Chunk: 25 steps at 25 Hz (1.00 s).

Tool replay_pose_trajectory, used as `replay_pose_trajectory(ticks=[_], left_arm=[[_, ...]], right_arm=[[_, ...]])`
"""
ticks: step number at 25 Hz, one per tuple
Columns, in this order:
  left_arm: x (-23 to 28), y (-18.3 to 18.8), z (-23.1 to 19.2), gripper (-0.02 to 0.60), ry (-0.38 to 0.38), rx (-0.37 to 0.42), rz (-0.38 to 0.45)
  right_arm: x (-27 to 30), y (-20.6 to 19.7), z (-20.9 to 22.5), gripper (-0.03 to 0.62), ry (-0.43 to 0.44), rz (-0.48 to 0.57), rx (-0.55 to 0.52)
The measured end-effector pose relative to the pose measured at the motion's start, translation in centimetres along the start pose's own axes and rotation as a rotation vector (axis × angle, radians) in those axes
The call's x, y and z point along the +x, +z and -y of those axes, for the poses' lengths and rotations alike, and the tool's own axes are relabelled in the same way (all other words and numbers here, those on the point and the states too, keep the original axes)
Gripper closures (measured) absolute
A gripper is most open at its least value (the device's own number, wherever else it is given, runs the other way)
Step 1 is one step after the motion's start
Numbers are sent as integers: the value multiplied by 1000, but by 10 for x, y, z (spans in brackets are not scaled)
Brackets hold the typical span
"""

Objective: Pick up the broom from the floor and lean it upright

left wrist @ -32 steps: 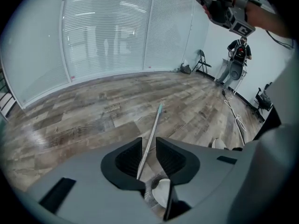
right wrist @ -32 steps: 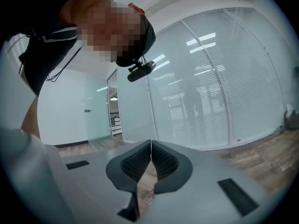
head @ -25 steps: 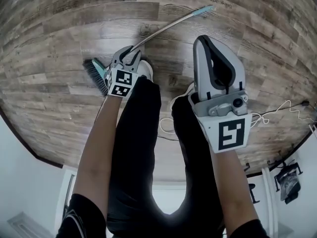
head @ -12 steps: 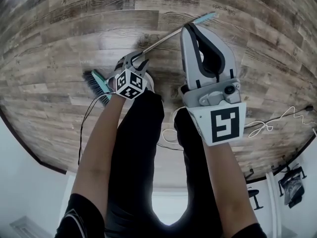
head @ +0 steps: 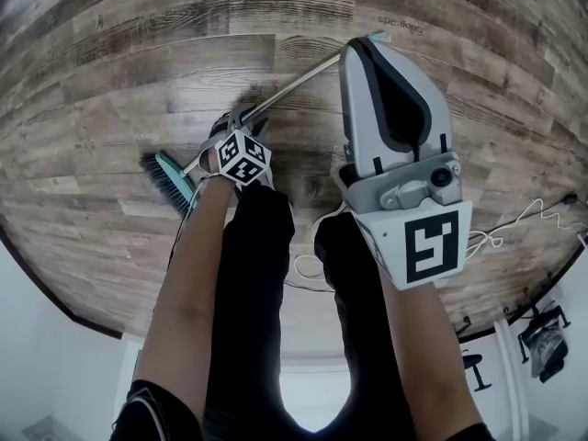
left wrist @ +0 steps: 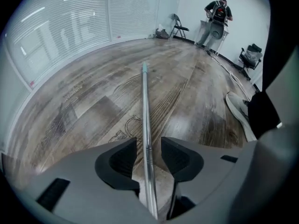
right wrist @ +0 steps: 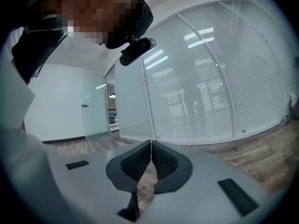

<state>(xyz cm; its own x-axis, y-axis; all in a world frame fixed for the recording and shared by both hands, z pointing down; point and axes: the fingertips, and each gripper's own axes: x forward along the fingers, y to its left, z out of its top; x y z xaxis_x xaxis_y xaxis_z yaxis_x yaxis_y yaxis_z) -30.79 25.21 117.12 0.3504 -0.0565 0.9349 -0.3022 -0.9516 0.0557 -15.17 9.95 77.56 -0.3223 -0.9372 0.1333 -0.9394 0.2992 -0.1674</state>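
— Lying where, that teal-headed, silver-handled broom [left wrist: 144, 101]?
— Flat on the wooden plank floor [left wrist: 88, 97], its handle between the jaws of my left gripper [left wrist: 148, 146], just opened wide, not pinching. Right gripper [right wrist: 150, 147] pressed together, empty.

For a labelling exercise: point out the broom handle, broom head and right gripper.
broom handle [left wrist: 145, 107], left gripper view, metal shaft
broom head [head: 163, 180], head view, bristles
right gripper [right wrist: 150, 146], right gripper view, between fingertips
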Motion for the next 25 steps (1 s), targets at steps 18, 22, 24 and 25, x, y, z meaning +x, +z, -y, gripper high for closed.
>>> replay_pose_trajectory(ticks=[18,22,24,25], left_arm=[[18,-18,-15,423,-65,2,-48],[16,-18,-14,422,-82,-27,-36],[17,-17,-13,420,-94,-26,-39],[17,-17,-12,420,-103,-24,-40]], right_arm=[[6,-24,15,576,13,-59,-41],[7,-33,20,576,3,-84,-31],[8,-34,21,576,2,-86,-31],[8,-35,20,576,5,-88,-32]])
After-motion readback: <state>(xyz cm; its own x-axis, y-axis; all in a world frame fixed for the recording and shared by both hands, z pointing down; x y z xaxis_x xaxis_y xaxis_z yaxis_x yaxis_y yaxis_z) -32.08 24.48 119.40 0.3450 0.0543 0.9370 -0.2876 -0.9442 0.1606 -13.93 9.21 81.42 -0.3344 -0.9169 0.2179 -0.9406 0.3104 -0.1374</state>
